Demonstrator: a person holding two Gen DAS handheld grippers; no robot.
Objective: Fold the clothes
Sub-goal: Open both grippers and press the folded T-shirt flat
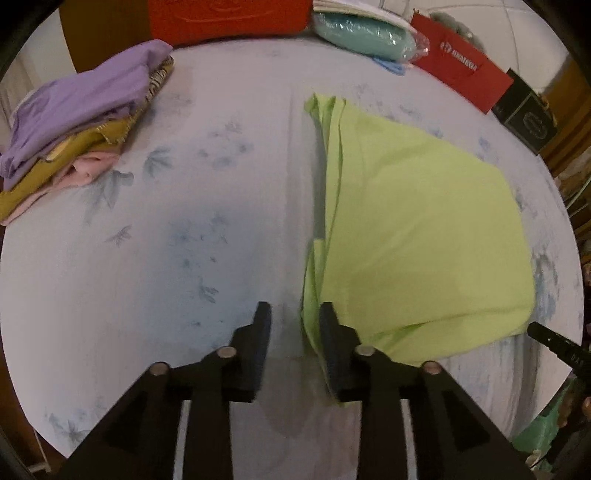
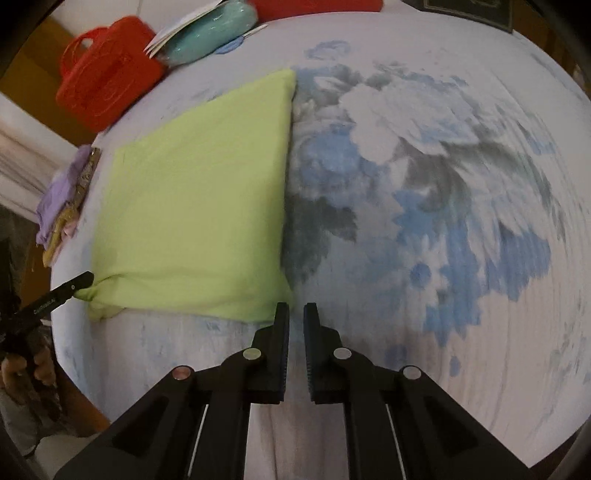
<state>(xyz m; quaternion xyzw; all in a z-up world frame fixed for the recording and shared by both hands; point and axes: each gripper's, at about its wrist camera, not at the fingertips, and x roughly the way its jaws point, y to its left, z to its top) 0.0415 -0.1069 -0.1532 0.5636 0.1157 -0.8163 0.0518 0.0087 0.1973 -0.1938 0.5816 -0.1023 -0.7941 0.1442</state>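
A: so the lime-green garment [image 1: 413, 229] is laid on the floral bedsheet [image 1: 155, 258], already folded over once. Both tongs are parted, nothing is gripped.

B: yep. Left gripper [image 1: 293, 310] is parked at the near-left corner, right gripper [image 2: 295, 312] by the near-right one. Both corners probably need to be pinched next, then carried across.

A big bed [image 1: 184, 258] fills the room, covered by a pale sheet [image 2: 424, 184] with blue and grey flowers (some look blurry). At the far edge sit a red case [image 2: 107, 77], a teal bundle in plastic [image 1: 365, 35], a red bag [image 1: 461, 74] and a black box [image 1: 524, 118]. Brown wood [image 1: 96, 33] shows behind the bed. The light is soft and dim.
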